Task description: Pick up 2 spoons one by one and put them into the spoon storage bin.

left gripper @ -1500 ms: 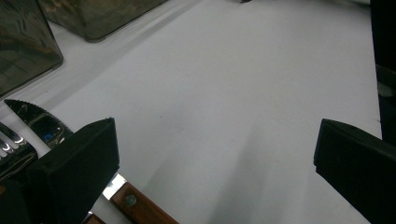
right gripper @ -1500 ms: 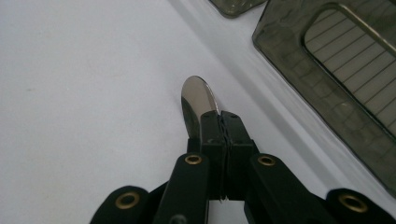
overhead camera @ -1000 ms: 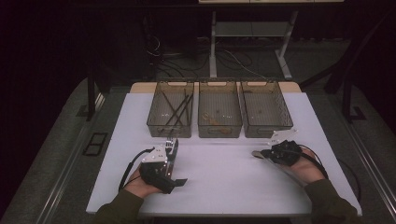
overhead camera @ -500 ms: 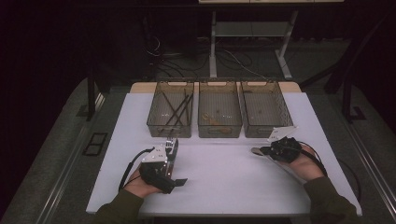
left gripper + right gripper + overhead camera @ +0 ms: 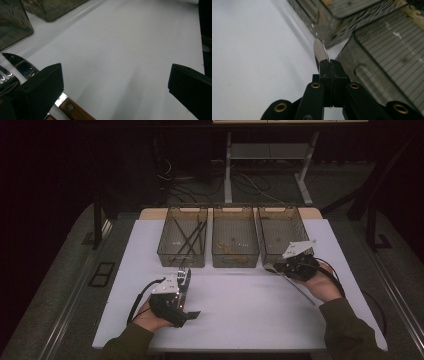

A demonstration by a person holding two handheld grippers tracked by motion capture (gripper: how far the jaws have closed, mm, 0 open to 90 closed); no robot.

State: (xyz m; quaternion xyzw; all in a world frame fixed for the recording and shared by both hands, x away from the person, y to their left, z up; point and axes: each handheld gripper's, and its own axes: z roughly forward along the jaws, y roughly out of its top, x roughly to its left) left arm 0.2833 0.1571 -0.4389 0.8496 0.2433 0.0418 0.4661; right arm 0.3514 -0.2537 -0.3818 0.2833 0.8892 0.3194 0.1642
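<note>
My right tool [image 5: 329, 65] is clamped on a thin metal utensil [image 5: 320, 51], held just off the desk [image 5: 250, 305] beside the right bin [image 5: 280, 232] near the far edge. My left tool [image 5: 115, 82] gapes wide over bare desk, cutlery [image 5: 17, 66] beside its jaw

Three bins [image 5: 235, 232] in a row, possibly chopsticks [image 5: 189, 236] inside the leftmost
</note>
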